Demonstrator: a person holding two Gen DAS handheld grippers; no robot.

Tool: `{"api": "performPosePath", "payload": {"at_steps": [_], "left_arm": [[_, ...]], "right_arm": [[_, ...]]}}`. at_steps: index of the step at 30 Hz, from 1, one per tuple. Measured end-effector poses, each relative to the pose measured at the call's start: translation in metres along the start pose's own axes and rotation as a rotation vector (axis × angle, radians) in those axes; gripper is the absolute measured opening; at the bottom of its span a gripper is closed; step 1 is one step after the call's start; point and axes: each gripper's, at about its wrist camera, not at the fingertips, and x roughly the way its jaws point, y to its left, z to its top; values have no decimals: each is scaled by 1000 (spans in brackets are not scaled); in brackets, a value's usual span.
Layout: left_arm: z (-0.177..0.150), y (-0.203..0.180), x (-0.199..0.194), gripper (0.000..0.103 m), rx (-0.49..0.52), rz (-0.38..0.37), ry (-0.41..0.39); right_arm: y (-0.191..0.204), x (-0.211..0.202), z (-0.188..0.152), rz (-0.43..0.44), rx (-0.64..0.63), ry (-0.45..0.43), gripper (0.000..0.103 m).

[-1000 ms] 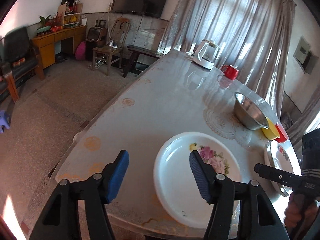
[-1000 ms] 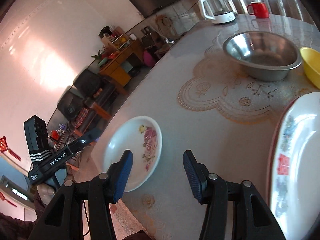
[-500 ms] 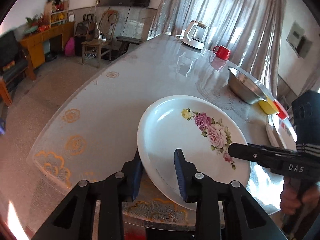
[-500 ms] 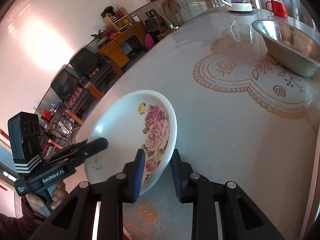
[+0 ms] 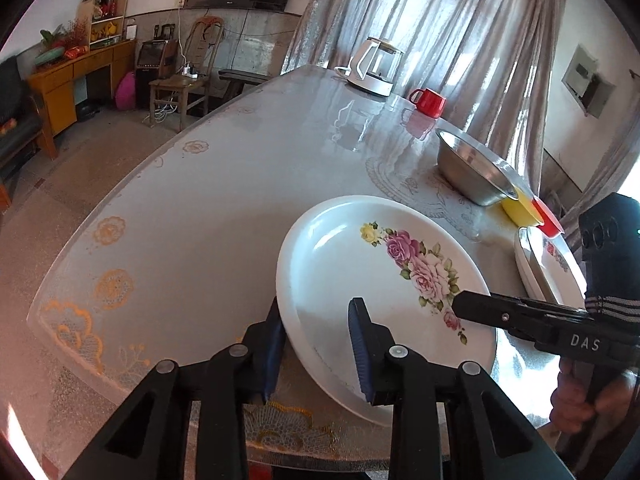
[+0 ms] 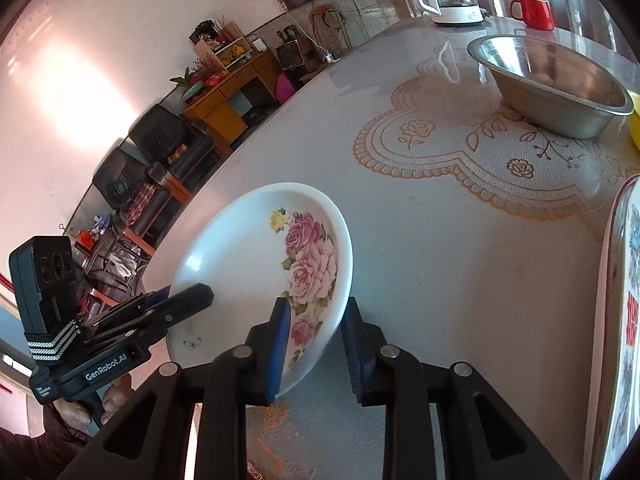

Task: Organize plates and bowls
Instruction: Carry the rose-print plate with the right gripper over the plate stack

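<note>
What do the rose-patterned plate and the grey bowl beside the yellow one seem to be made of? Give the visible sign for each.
Rose-patterned plate: probably glazed ceramic or melamine; glossy white surface with window highlights and a printed flower decal.
Grey bowl: looks like stainless steel; brushed silvery walls, thin rolled rim, dull reflections.

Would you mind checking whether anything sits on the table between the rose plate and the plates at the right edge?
Nothing visible does: the table is bare between the rose plate and the plates.

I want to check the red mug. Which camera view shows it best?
The right wrist view: the red mug appears large there, with handle and body clear. The left wrist view shows the mug whole too, but smaller, beside the kettle.
</note>
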Motion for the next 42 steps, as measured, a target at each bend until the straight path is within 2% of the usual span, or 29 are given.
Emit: {"api": "performPosePath", "payload": {"at_steps": [6,11,24,35,42], "left_arm": [[3,-3,4,31,29,32,-15],[0,-5,0,31,19,1,-11],[8,-18,-20,31,35,-51,-59],[24,-52,-23,31,94,-96,-83],[36,-90,-23,31,166,-164,-97]], "right_arm": [[2,-2,-2,2,-9,-14,27],[7,-5,-5,-34,-22,-27,28],[1,-26,-8,-23,20,-66,28],[-12,-61,-15,-34,69,-141,28],[-30,-96,-22,-64,124,-210,28]]}}
